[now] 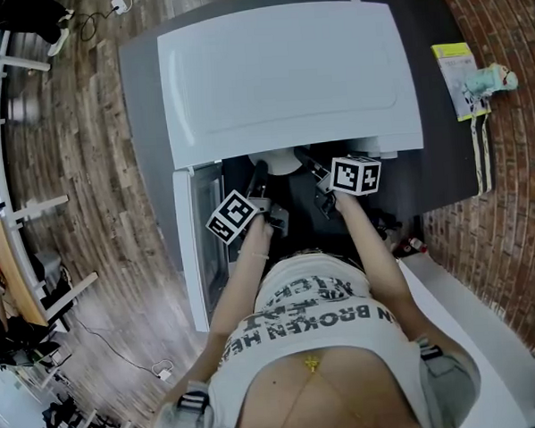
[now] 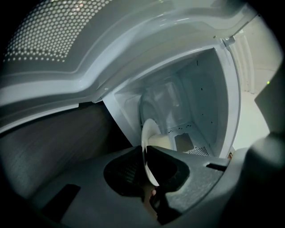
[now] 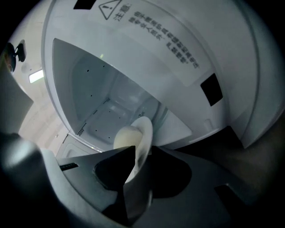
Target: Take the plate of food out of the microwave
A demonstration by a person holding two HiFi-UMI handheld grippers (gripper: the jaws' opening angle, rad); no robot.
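1. Closest in, the person stands square to the microwave (image 1: 287, 73) with both forearms reaching forward. Its open door (image 1: 191, 248) hangs at their left, just beside the left forearm.
2. The left gripper (image 1: 262, 177) has its jaws closed on one rim of the plate (image 1: 283, 163). The right gripper (image 1: 308, 165) is clamped on the opposite rim, so the plate sits between them and neither hand is nearer.
3. The plate is at the mouth of the cavity, just under the front lip of the oven's top. A pale mound of food (image 3: 124, 136) sits on it.
4. I'd say the way out runs straight back toward the person's body. The door on one side and the cavity frame on the other hem that path.
5. Farther right, a yellow packet (image 1: 457, 78) and a small toy (image 1: 491, 81) lie on the dark counter (image 1: 443, 155), well apart from it all.
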